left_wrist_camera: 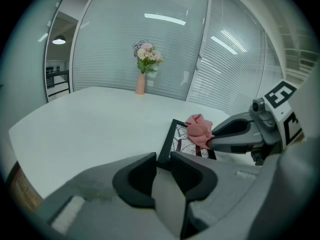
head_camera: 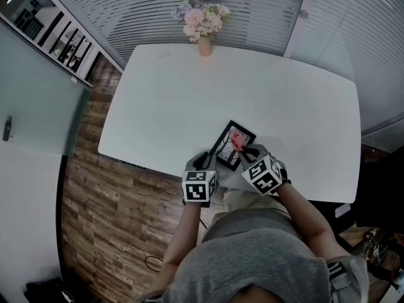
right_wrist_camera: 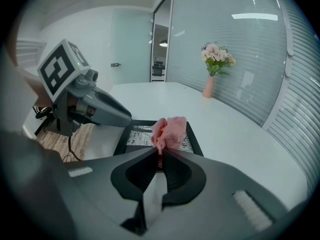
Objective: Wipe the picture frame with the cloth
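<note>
A black picture frame (head_camera: 225,142) lies flat near the front edge of the white table (head_camera: 189,93). My left gripper (head_camera: 207,161) is shut on the frame's near corner (left_wrist_camera: 164,156), with the black edge between its jaws. My right gripper (right_wrist_camera: 160,156) is shut on a pink cloth (right_wrist_camera: 169,130). The bunched cloth (head_camera: 238,141) rests on the frame's glass (left_wrist_camera: 186,145). In the left gripper view the cloth (left_wrist_camera: 199,129) sticks out of the right gripper's tips over the frame's far end.
A pink vase of flowers (head_camera: 204,25) stands at the table's far edge, seen also in the left gripper view (left_wrist_camera: 144,66). Wooden floor (head_camera: 107,213) lies left of the table. Blinds cover the glass walls behind it.
</note>
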`<state>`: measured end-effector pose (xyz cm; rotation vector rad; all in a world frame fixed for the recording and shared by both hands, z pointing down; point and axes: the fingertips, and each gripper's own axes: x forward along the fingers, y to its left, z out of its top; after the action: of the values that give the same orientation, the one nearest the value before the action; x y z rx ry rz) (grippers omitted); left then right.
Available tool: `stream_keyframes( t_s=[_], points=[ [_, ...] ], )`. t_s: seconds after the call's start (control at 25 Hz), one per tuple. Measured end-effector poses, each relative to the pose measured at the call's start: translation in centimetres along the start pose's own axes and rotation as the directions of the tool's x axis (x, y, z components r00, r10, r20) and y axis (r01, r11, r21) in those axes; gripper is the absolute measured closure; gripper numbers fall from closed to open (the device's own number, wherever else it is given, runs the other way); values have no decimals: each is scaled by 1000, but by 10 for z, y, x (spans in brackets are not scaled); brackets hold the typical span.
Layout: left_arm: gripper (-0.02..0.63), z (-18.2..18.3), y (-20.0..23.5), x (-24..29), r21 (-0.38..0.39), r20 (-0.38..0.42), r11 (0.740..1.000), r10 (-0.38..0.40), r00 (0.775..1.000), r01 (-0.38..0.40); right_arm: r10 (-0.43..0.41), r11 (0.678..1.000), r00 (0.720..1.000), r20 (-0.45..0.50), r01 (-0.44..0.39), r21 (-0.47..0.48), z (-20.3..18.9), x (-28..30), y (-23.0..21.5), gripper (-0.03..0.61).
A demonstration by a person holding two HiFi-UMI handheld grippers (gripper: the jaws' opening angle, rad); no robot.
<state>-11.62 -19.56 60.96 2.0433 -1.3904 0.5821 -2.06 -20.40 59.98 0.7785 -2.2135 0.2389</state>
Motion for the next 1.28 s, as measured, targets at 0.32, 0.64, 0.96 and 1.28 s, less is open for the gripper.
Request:
stream_keyframes(
  t_s=[0.32, 0.64, 0.96, 1.28],
  points=[
    [529, 0, 0, 0, 1, 5, 1000, 4, 1000, -4, 38, 999, 999, 2, -38, -13, 0, -2, 17, 551],
    [529, -3, 1, 1, 8, -2, 1000, 14, 1000, -14, 75, 997, 997, 4, -75, -31, 0, -3, 36, 551],
    [529, -5, 0, 1, 14, 0, 1000, 28, 1000, -28, 101, 994, 995, 7, -101, -45, -1, -5, 50, 551],
    [532, -2, 0, -3, 24, 30, 999, 47, 998, -48, 83, 996, 996, 20, -82, -38, 1, -8, 51, 551]
  ],
)
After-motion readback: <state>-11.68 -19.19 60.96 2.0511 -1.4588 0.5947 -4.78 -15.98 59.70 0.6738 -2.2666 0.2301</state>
